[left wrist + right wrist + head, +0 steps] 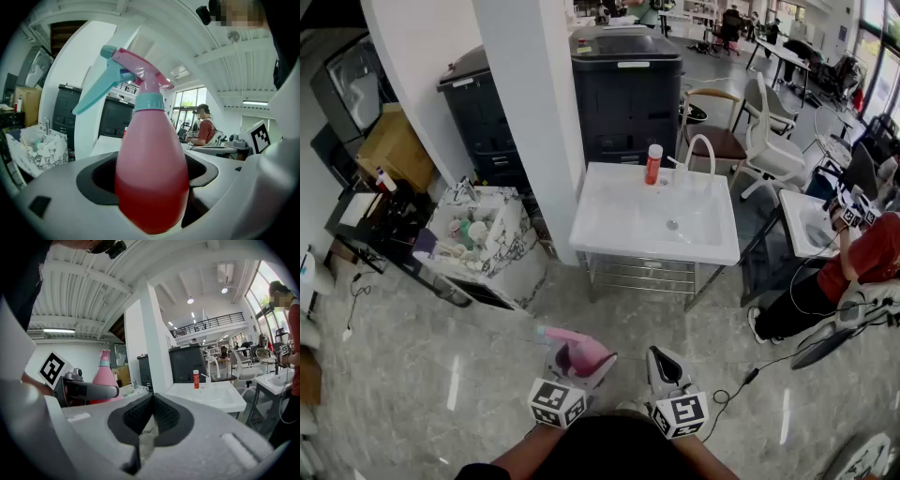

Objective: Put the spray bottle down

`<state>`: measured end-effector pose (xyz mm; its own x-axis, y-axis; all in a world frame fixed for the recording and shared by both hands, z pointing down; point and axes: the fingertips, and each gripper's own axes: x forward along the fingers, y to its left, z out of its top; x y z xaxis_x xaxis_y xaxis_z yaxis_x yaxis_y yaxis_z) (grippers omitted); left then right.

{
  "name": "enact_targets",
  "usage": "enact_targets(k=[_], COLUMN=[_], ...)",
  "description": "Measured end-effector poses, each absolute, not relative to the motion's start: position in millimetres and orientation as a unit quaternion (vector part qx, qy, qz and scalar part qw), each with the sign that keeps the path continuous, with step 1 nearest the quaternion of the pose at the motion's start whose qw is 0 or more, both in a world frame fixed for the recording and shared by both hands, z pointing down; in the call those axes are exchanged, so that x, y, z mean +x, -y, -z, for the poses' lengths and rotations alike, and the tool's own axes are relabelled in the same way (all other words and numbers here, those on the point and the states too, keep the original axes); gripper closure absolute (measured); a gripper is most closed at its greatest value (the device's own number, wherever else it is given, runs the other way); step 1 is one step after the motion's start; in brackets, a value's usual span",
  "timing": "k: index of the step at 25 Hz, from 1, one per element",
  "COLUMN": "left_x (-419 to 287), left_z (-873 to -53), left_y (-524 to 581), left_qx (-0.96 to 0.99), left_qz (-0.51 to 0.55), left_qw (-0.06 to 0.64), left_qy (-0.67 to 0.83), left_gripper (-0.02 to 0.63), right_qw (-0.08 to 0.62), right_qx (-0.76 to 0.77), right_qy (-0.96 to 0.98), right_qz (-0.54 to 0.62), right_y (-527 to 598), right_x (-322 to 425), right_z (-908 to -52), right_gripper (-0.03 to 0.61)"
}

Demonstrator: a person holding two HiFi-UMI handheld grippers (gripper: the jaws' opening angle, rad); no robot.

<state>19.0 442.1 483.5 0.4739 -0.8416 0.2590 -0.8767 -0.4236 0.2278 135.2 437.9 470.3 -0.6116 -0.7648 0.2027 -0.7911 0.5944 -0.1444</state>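
Holding pink plastic spray bottle [151, 178] upright in left tool [573, 364], base-down for placing | right tool [667, 366] closed, empty | white sink worktop [609, 225] well ahead

Your hall is bright and evenly lit. Daylight comes through the tall windows [258, 287] on the right, and small ceiling lamps [190, 300] add white spots overhead. The polished floor [453, 382] throws back pale streaks of glare, and shadows stay soft. Both gripper views bend hard at the edges and fall black in the corners. Up close, the spray bottle [151, 173] looks soft and slightly blurred.
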Motion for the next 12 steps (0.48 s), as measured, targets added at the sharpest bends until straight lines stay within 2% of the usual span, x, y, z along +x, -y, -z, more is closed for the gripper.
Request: enact_targets(k=[12], left_x=[10], left_z=[-507], left_y=[-438], left_qx=[0.82], left_qz=[-0.068], left_qw=[0.181], left_qy=[0.539], left_gripper=[0.206], right_qw=[0.067], right_qx=[0.443], right_qy=[0.884], right_qz=[-0.137], right_y=[-428], right_x=[170], right_z=[-502], right_gripper=[0.58])
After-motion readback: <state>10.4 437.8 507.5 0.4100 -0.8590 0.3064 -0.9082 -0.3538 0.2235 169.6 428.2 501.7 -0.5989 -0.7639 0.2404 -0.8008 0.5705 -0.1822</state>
